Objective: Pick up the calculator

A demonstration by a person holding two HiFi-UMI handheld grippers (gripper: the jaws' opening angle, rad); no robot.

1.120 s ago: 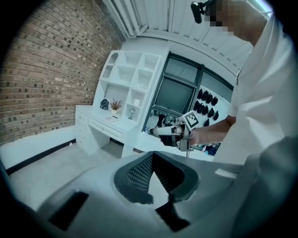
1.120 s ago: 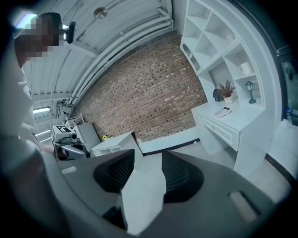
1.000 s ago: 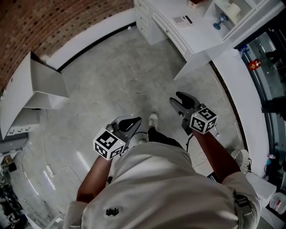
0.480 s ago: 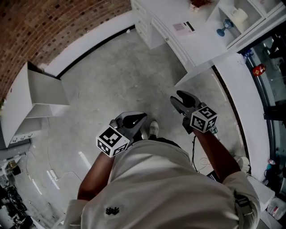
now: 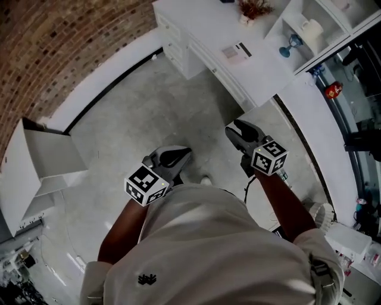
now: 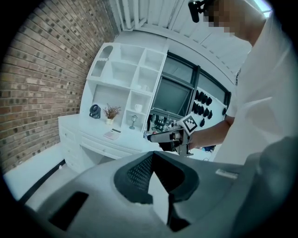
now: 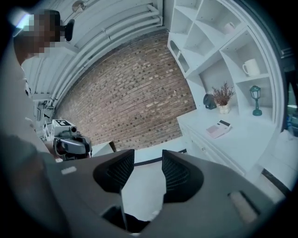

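Observation:
The calculator [image 5: 237, 51] is a pale pinkish slab with a dark display, lying flat on the white desk [image 5: 196, 27] at the top of the head view. It also shows small in the left gripper view as the calculator [image 6: 112, 135] and in the right gripper view as the calculator [image 7: 219, 128]. My left gripper [image 5: 177, 157] hangs over the floor in front of my body, far short of the desk, with its jaw tips meeting and nothing held [image 6: 151, 157]. My right gripper [image 5: 237, 130] is level with it, nearer the desk corner, with a clear gap between its pads [image 7: 148, 165].
Beside the calculator stand a small potted plant [image 5: 250, 8], a blue lamp [image 5: 290, 41] and a mug [image 5: 309, 25] in white shelves. A white open box [image 5: 41, 161] stands against the brick wall at left. A glass-fronted cabinet [image 5: 351, 89] lines the right side. Grey floor lies between me and the desk.
The person has stepped toward the desk, so the desk and calculator have come further into the head view. Both grippers stay at about the same height and spacing.

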